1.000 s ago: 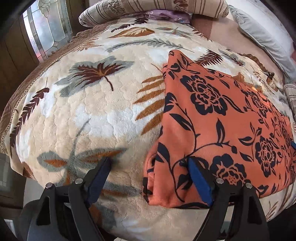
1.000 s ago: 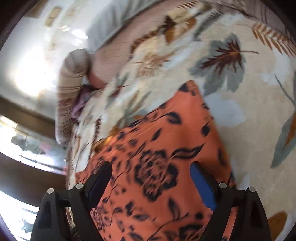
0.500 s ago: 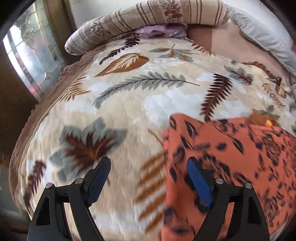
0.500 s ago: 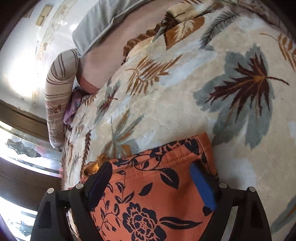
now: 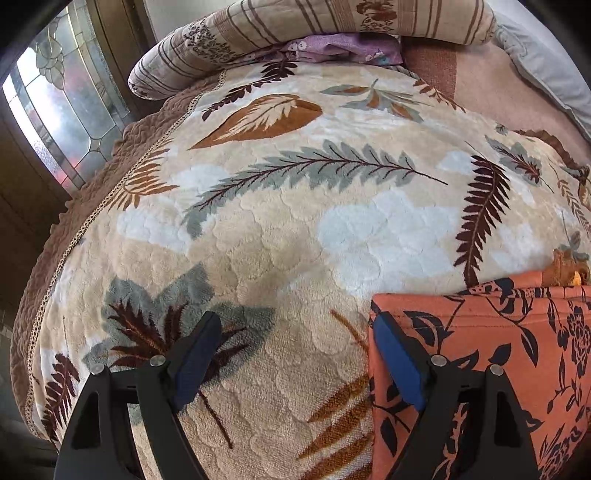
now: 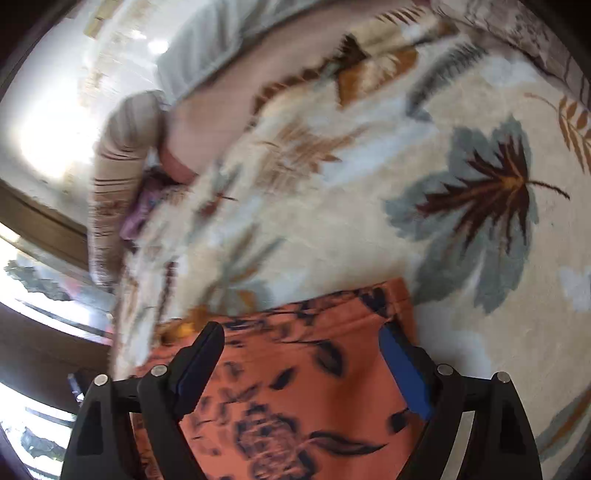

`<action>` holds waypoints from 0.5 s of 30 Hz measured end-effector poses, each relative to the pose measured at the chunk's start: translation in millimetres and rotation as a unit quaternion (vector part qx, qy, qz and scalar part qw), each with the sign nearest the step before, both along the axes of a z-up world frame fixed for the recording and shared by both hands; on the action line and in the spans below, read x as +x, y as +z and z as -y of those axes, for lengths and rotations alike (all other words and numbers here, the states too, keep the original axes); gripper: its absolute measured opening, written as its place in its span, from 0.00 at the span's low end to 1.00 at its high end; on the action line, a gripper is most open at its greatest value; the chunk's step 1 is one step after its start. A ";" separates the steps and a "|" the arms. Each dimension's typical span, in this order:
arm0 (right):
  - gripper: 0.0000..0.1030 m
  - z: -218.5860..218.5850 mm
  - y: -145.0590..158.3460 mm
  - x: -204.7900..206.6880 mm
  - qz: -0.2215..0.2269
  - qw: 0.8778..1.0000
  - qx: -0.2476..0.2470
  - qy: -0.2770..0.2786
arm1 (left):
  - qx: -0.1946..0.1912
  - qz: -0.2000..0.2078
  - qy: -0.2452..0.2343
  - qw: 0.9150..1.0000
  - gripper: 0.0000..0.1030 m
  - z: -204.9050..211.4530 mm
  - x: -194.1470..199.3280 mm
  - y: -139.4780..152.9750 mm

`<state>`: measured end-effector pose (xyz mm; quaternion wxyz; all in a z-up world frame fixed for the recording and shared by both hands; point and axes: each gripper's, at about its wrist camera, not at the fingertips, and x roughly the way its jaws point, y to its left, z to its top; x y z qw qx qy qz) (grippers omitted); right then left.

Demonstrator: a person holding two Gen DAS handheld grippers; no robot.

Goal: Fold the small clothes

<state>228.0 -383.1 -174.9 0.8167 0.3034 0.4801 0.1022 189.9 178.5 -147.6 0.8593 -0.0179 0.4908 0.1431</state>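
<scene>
An orange garment with a dark floral print [image 5: 491, 354] lies flat on a leaf-patterned blanket [image 5: 295, 221]. In the left wrist view it fills the lower right, its far left corner just by my right-hand finger. My left gripper [image 5: 295, 354] is open and empty, mostly over bare blanket. In the right wrist view, which is blurred, the garment [image 6: 295, 387] fills the lower middle. My right gripper [image 6: 299, 362] is open and empty above the garment's far edge, its fingers straddling the cloth.
A striped bolster pillow [image 5: 314, 33] and a purple cloth [image 5: 340, 50] lie at the head of the bed. A grey pillow [image 5: 546, 70] is at the back right. A stained-glass window [image 5: 55, 110] stands past the bed's left edge.
Both grippers have moved forward over the garment toward its far edge. The cloth now sits lower in both views. Both grippers stayed open.
</scene>
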 end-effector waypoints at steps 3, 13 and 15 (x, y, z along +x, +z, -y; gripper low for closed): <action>0.85 16.4 0.3 -3.3 0.017 0.998 0.052 -0.039 | -0.002 0.001 0.009 1.000 0.83 -4.0 -0.9 2.6; 0.85 -15.3 61.1 -72.8 0.081 0.997 0.004 -0.004 | -0.028 0.075 -0.005 0.997 0.83 12.4 -72.0 57.8; 0.85 -34.9 77.2 -111.0 0.107 0.994 0.019 0.028 | -0.035 0.081 -0.010 0.996 0.83 21.4 -95.4 65.7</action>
